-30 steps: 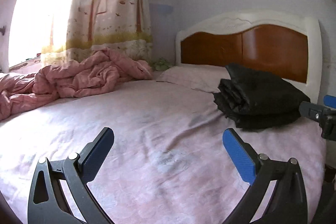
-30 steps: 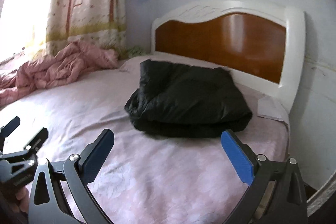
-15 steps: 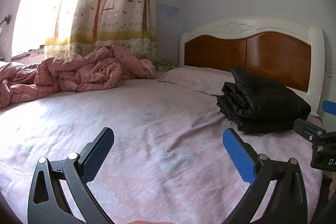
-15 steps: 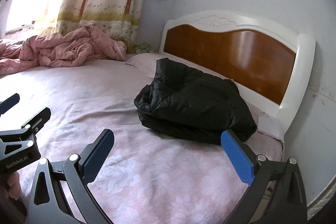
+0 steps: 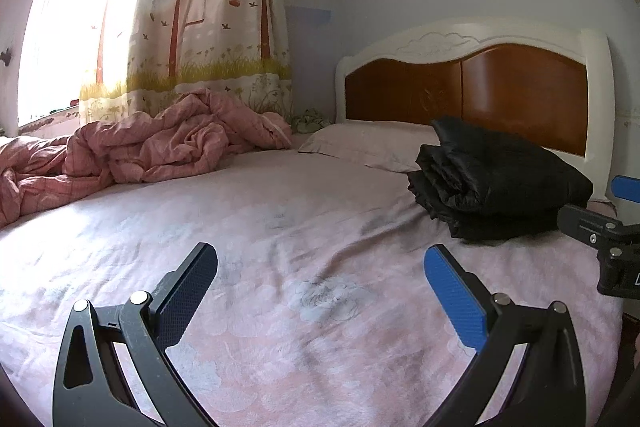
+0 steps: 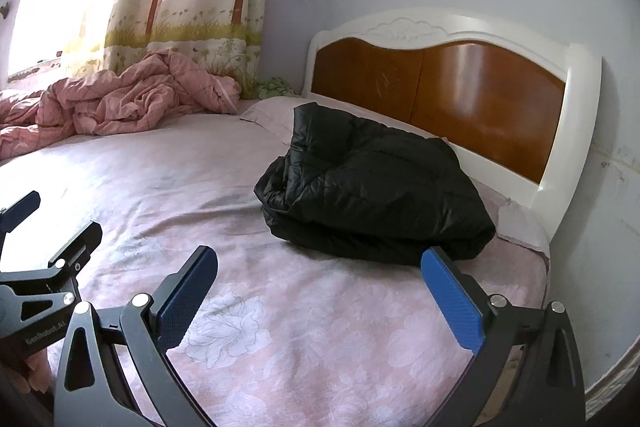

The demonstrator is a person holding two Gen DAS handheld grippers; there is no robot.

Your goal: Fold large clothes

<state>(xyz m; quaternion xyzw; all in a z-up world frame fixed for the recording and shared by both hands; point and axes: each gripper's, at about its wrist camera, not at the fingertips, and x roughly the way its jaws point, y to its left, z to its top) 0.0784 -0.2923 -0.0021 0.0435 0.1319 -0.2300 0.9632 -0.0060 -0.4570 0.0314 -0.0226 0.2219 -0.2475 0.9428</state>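
Black puffer jacket [image 6: 372, 191], folded into a thick bundle, lies on the pink floral sheet [image 5: 304, 247] near the headboard [image 6: 452, 87], its far edge over a pillow [image 5: 360, 143]. Underside and back layers hidden; fold count can't be read from the dark fabric. Small green item in the corner by the curtain [image 5: 208, 7] — too small to identify. Crumpled pink quilt [image 5: 152, 147] cut off at the frame's left edge.

Left gripper [image 5: 320, 283] hovers low over the bare sheet, fingers spread wide, nothing between them. Right gripper [image 6: 318, 281] same pose — jaws wide apart, empty, above the sheet. Only fingers and linkage visible; a bit of the holder's hand shows at the left edge of the right view, mostly cut off.

Jacket sits ahead and to the right of the left gripper, well apart. From the right gripper it's straight ahead, near, its front edge just beyond the fingertips, not touching.
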